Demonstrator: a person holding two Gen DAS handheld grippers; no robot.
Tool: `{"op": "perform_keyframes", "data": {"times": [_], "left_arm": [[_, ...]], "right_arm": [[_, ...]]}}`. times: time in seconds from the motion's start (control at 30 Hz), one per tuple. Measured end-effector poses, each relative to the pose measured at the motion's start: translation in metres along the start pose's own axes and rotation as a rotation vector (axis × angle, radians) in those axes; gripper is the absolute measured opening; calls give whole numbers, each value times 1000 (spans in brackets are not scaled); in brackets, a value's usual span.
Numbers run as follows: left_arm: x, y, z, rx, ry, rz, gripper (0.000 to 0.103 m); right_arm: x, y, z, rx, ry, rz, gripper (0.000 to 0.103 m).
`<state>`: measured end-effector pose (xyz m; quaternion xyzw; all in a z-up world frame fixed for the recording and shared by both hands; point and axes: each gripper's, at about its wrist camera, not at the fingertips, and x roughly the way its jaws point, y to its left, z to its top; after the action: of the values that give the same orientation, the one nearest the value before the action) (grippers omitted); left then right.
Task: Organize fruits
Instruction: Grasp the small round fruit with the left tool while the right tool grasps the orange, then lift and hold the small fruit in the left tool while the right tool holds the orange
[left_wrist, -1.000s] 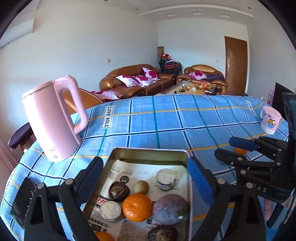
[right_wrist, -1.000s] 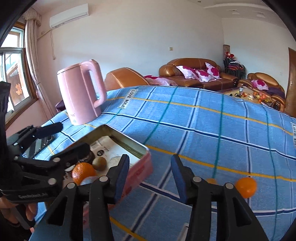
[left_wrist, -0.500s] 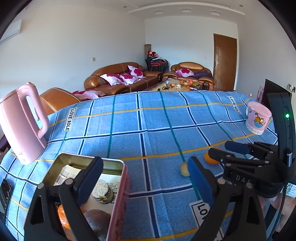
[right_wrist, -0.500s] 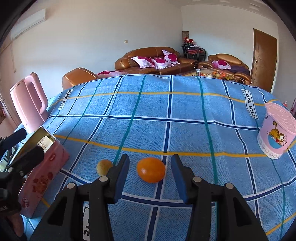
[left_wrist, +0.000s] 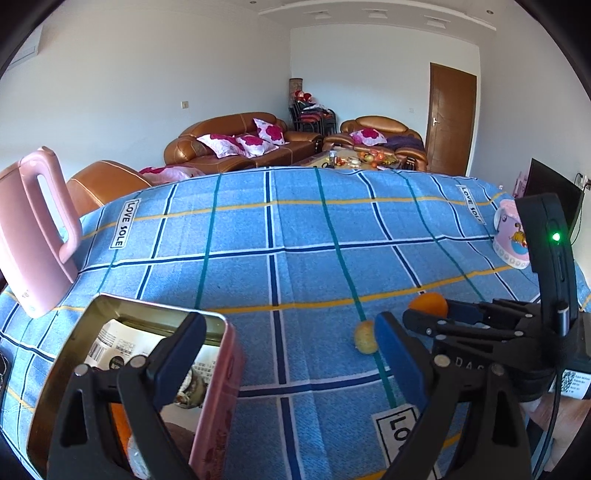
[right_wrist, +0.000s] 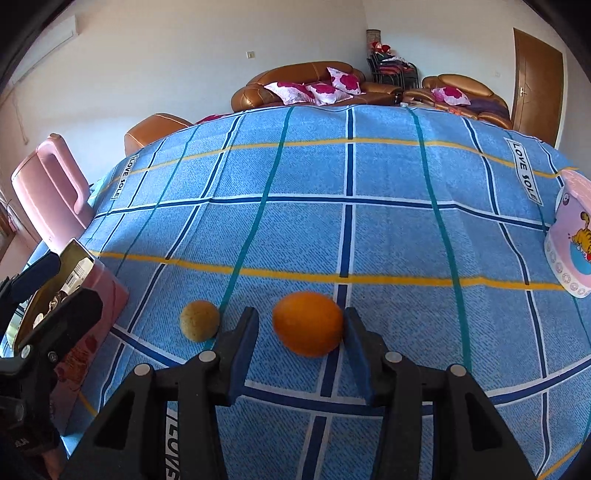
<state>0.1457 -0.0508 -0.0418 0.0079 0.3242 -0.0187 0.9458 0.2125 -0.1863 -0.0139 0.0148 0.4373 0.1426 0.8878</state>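
An orange (right_wrist: 307, 323) lies on the blue checked tablecloth between the open fingers of my right gripper (right_wrist: 301, 341); the right pad sits at its side, the left pad a little apart. A small yellowish-brown fruit (right_wrist: 200, 319) lies just left of it. In the left wrist view the same small fruit (left_wrist: 365, 336) and orange (left_wrist: 428, 304) show, with the right gripper (left_wrist: 436, 314) around the orange. My left gripper (left_wrist: 288, 358) is open and empty, over the right edge of the pink tin box (left_wrist: 218, 384) that holds fruits and snacks.
A pink kettle (left_wrist: 31, 236) stands at the table's left. A pink cartoon cup (right_wrist: 570, 251) stands at the right. The tin (right_wrist: 88, 280) also shows at the left of the right wrist view. Sofas and a door are behind the table.
The right gripper moved right and forward from the tin until the orange sits between its fingers. The left gripper swung right off the tin's middle to its right edge.
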Motion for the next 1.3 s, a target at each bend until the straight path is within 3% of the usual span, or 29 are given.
{"op": "perform_keyframes", "data": {"times": [0.03, 0.33, 0.6, 0.8, 1.0, 1.03, 1.1, 1.3], "left_arm": [[2, 1, -1, -8, 7, -7, 95], [10, -15, -4, 27, 31, -45, 90], [30, -36, -5, 83, 121, -120, 58], [48, -34, -10, 52, 195, -158, 51], [54, -40, -7, 53, 202, -181, 50], [56, -41, -7, 54, 206, -185, 48], [60, -43, -7, 58, 229, -208, 28], [59, -42, -6, 49, 226, -233, 26]], "right_arm": [[-1, 0, -1, 4, -4, 0, 38], [-33, -9, -19, 13, -80, -30, 38], [-35, -17, -19, 48, -90, -49, 38], [-38, -19, -19, 55, -98, -56, 38], [-37, -15, -18, 36, -89, -62, 38], [-36, -15, -18, 37, -88, -62, 38], [-35, -16, -18, 42, -82, -58, 38], [-33, -16, -18, 37, -72, -43, 38]]}}
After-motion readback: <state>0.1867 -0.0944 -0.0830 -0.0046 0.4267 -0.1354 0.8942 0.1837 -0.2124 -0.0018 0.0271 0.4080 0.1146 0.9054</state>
